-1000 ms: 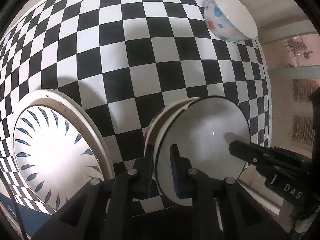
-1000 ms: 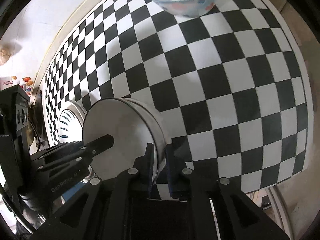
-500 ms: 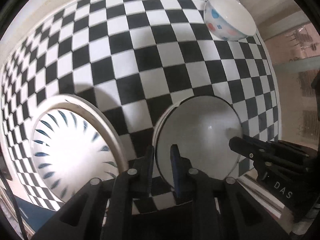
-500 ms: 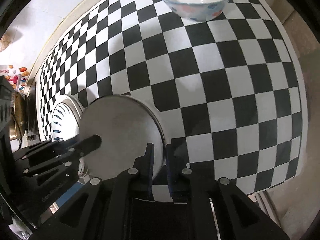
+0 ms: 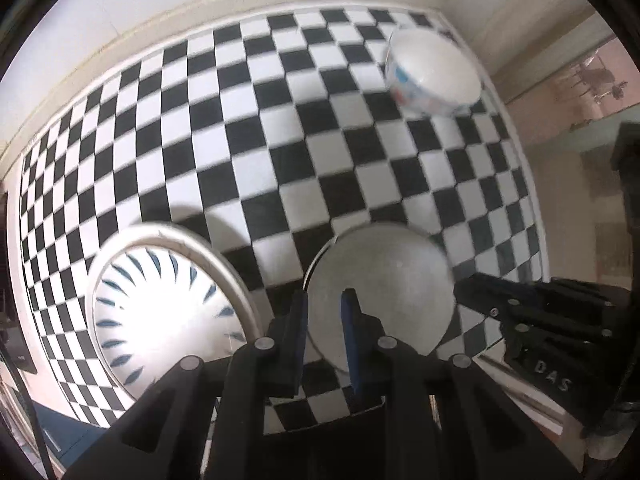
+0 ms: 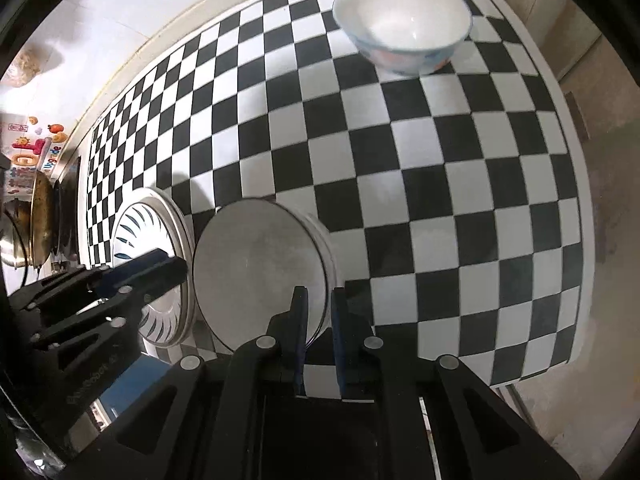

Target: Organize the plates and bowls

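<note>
Both our grippers have risen since the earlier frames, lifting the white bowl (image 5: pixel 384 280) off the checkered worktop (image 5: pixel 248 152), which now looks smaller beneath it. Our left gripper (image 5: pixel 324 316) pinches the bowl's left rim with narrow jaws; our right gripper (image 6: pixel 318 320) clamps the opposite rim. Just left sits the blue-patterned plate (image 5: pixel 160 312), by the near edge. At the far right corner stands the spotted bowl (image 6: pixel 404 36).
</note>
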A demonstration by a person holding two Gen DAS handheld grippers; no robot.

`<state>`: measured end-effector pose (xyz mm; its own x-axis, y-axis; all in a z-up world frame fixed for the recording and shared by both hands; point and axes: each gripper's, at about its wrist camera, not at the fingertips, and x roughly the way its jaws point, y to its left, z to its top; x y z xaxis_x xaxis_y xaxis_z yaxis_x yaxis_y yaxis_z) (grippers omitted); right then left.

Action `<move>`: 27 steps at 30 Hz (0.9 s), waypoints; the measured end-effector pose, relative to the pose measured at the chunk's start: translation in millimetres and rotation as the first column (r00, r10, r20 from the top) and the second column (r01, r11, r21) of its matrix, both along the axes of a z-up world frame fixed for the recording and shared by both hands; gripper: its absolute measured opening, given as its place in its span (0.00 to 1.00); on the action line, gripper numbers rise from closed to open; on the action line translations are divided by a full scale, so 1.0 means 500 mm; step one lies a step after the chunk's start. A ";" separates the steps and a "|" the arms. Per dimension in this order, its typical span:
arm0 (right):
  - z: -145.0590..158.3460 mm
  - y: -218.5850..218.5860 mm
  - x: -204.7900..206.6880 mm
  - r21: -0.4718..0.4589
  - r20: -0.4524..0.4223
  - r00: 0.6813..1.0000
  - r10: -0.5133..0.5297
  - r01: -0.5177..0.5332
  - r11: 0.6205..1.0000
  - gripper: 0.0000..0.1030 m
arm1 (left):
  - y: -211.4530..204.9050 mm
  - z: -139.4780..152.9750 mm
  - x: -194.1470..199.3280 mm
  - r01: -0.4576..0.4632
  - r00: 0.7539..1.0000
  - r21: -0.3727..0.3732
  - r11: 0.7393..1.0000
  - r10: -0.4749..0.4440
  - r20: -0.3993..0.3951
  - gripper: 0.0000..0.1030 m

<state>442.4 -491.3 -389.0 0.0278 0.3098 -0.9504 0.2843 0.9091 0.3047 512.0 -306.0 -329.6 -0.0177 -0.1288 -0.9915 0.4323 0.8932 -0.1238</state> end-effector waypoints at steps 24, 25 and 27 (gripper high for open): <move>-0.053 -0.383 0.221 0.073 0.042 0.918 -0.394 0.391 0.918 0.52 | -0.286 -0.133 0.345 -0.029 0.983 -0.100 0.995 0.010 -0.184 0.28; -0.060 -0.390 0.232 0.071 0.038 0.917 -0.397 0.393 0.917 0.52 | -0.298 -0.147 0.351 -0.021 0.981 -0.091 0.996 0.003 -0.193 0.28; -0.076 -0.399 0.251 0.065 0.030 0.920 -0.390 0.388 0.919 0.51 | -0.311 -0.169 0.359 -0.011 0.977 -0.089 0.996 -0.009 -0.214 0.28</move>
<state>567.8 -690.7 -426.8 0.1962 0.3203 -0.9268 0.5978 0.7102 0.3719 691.4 -461.7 -414.2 -0.2275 -0.2169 -0.9493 0.3864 0.8747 -0.2924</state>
